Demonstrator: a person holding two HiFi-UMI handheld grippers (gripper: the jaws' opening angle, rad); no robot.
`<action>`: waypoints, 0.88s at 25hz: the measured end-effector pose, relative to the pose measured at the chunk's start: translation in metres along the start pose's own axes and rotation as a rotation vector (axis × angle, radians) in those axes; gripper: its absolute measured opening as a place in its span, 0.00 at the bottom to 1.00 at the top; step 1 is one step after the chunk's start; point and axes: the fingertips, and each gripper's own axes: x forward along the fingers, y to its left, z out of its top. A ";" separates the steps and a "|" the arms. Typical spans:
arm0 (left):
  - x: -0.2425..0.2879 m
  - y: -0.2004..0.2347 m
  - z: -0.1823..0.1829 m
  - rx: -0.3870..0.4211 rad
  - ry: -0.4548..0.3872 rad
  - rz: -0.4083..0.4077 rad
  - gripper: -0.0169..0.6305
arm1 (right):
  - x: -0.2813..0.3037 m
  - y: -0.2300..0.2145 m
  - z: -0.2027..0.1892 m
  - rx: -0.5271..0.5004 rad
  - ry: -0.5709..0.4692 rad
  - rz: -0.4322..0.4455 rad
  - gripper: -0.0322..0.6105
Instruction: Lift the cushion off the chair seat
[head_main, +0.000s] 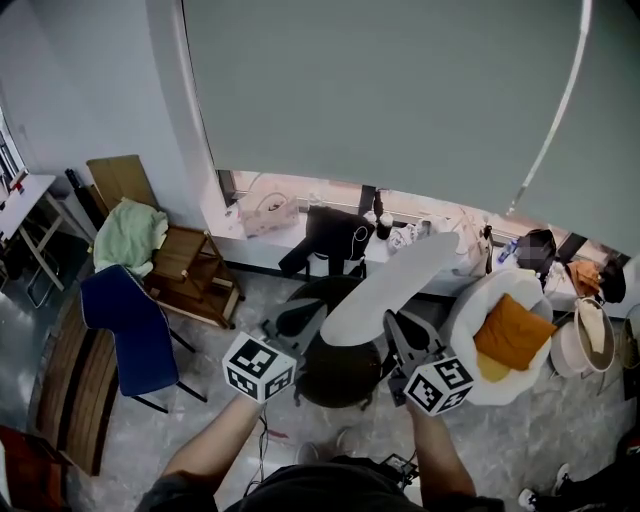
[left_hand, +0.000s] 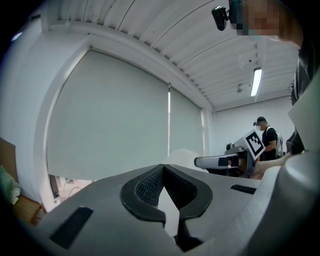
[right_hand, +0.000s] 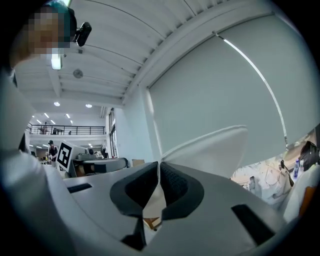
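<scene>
White flat oval cushion (head_main: 392, 284) held in the air, tilted, far end higher, clear above the seat of the black office chair (head_main: 335, 375). Left gripper (head_main: 318, 322) has the near left edge; in its own view the left gripper (left_hand: 163, 169) pads are pressed onto a thin white fold of cushion (left_hand: 183, 155). Right gripper (head_main: 392, 320) takes the near right edge; right gripper (right_hand: 159, 164) pads likewise pinch the cushion (right_hand: 215, 149). Grey roller blind (head_main: 380, 90) behind. Orange pillow (head_main: 512, 333) in a white round armchair (head_main: 470, 310), at right, apart.

The cushion (head_main: 400, 280) lies above the chair seat (head_main: 335, 378).
</scene>
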 end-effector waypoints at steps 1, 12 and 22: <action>0.001 0.001 0.004 0.006 -0.006 0.002 0.04 | -0.001 0.001 0.007 -0.008 -0.012 0.004 0.09; 0.001 -0.009 0.018 0.026 -0.046 -0.009 0.04 | -0.004 0.017 0.045 -0.084 -0.069 0.032 0.09; 0.001 -0.010 0.019 0.022 -0.053 0.000 0.04 | -0.005 0.021 0.047 -0.089 -0.071 0.039 0.09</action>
